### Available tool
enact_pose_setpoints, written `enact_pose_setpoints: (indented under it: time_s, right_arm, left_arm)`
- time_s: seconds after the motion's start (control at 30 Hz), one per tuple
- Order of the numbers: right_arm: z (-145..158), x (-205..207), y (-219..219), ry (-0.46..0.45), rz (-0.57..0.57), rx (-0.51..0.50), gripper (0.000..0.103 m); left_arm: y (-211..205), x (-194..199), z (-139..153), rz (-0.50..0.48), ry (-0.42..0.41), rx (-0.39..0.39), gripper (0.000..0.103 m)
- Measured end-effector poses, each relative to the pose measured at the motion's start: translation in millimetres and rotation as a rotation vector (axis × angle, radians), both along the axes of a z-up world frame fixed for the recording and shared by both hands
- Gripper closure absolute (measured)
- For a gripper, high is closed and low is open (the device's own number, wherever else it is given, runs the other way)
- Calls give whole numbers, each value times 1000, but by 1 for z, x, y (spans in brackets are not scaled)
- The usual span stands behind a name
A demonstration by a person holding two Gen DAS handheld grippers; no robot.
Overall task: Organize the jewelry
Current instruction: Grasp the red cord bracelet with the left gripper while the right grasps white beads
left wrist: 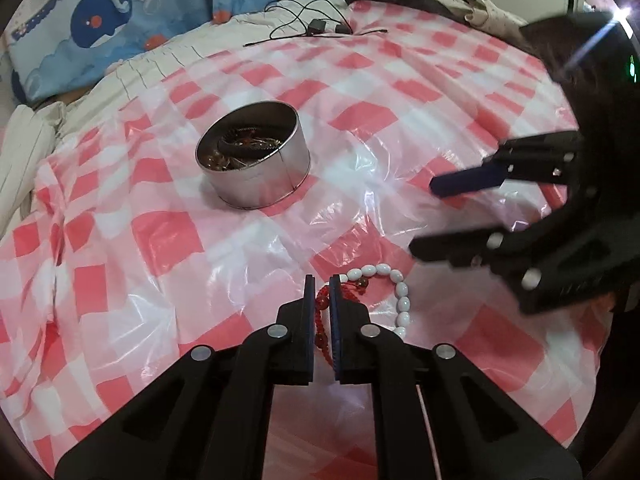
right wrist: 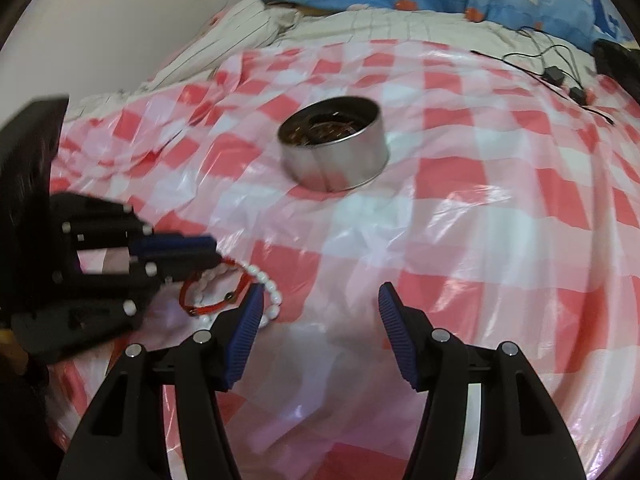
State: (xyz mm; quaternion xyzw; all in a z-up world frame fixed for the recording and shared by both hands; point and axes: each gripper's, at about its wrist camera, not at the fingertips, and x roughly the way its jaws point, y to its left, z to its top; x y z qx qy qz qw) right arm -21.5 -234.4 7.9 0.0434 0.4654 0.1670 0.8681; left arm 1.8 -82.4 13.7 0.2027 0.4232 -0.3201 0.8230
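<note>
Checked sheet [left wrist: 168, 236], fingers [left wrist: 309, 300] pinching bracelets [left wrist: 402, 300]

Both fisheye views are evenly and fairly brightly lit, with soft, faint shadows. The glossy red-and-white checked plastic sheet [left wrist: 248, 240] throws pale glare patches near the centre, and the round silver metal tin [left wrist: 256, 160] casts only a thin shadow at its base. At two o'clock in the left view a starburst flare [left wrist: 622, 14] cuts the dark rim. The black two-finger right gripper [left wrist: 424, 220] is motion-blurred. Edges bend strongly and vignette black.
</note>
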Motion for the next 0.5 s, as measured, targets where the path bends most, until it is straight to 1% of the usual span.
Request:
enact_pose_setpoints:
  time_s: [0.23, 0.37, 0.43, 0.47, 0.5]
  right_arm:
    - [-8, -2, 15, 20, 49, -25, 43]
    - [-11, 1, 20, 16, 47, -10, 41]
    - [-16, 4, 33, 17, 74, -39, 41]
    - [-19, 4, 41, 15, 93, -67, 45]
    - [-23, 3, 51, 10, 121, -121, 53]
  left_arm:
    - [5, 0, 13, 14, -21, -45, 97]
    - [15, 2, 32, 18, -12, -159, 97]
    - [19, 1, 39, 21, -20, -198, 97]
    - [22, 2, 42, 30, -23, -220, 97]
    - [23, 2, 43, 34, -25, -226, 97]
